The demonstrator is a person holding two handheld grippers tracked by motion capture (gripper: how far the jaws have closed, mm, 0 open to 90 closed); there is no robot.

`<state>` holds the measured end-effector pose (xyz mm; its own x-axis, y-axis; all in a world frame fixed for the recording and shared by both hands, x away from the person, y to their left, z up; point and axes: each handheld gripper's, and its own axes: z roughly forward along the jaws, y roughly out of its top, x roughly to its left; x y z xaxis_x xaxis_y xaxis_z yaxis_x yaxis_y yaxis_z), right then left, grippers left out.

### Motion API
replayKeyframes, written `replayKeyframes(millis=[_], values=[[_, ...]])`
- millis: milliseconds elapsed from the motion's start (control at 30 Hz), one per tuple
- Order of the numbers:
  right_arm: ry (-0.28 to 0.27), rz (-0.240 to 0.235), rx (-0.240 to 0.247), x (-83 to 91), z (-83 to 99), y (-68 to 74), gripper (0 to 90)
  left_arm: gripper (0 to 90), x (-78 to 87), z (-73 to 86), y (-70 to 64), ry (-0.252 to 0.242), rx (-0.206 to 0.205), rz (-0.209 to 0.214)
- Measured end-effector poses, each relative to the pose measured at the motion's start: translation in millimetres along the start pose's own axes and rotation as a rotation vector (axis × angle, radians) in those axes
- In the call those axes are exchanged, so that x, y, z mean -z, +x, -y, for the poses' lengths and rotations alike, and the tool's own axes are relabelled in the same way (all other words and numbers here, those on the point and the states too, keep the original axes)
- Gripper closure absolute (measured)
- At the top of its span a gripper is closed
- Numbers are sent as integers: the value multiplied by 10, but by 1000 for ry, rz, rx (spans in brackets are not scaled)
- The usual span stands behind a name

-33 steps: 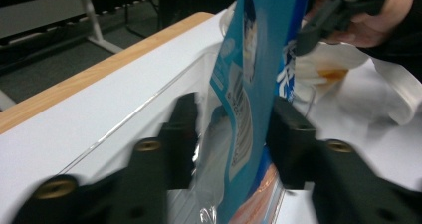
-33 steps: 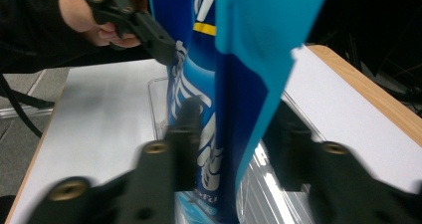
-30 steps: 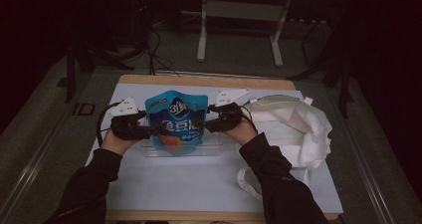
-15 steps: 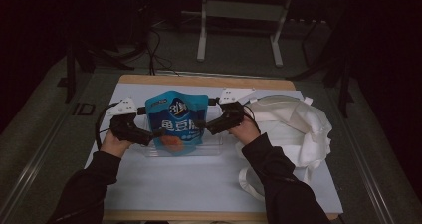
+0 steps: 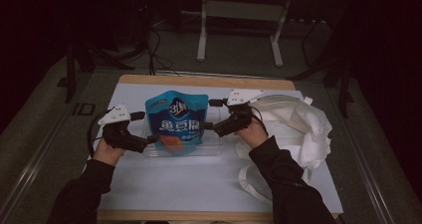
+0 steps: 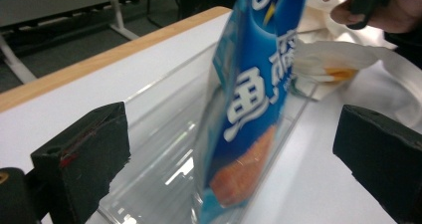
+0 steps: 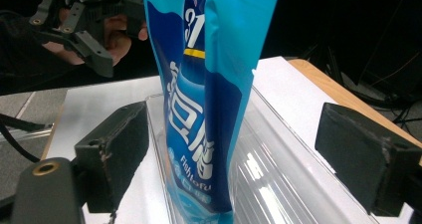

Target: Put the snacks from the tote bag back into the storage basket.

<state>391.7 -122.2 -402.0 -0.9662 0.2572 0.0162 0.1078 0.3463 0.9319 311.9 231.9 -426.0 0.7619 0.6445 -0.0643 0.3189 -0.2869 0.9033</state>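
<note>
Standing upright in the clear tray (image 5: 211, 145) mid-table, pouch (image 5: 176, 120) sits between our grippers: left (image 5: 149, 140) and right (image 5: 208, 126), both spread, flank its ends about equally near

Both forearms wear dark long sleeves (image 5: 82, 191). Each gripper is black, with two thick black block jaws; the left gripper (image 5: 149, 140) and right gripper (image 5: 208, 126) carry a grey three-cornered plate and a black cable.
</note>
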Motion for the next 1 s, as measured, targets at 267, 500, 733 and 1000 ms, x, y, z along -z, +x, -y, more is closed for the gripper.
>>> replayKeyframes(millis=[267, 500, 733, 1000], values=[[14, 29, 0, 189, 86, 58, 141, 17, 50, 132, -105, 14, 8, 4], [9, 61, -11, 430, 163, 115, 142, 17, 89, 226, -236, -1, -5, 16], [3, 93, -22, 663, 277, 197, 142, 17, 126, 346, -394, -18, 18, 54], [18, 108, -22, 873, 457, 285, 142, 17, 150, 402, -648, -30, -8, 110]])
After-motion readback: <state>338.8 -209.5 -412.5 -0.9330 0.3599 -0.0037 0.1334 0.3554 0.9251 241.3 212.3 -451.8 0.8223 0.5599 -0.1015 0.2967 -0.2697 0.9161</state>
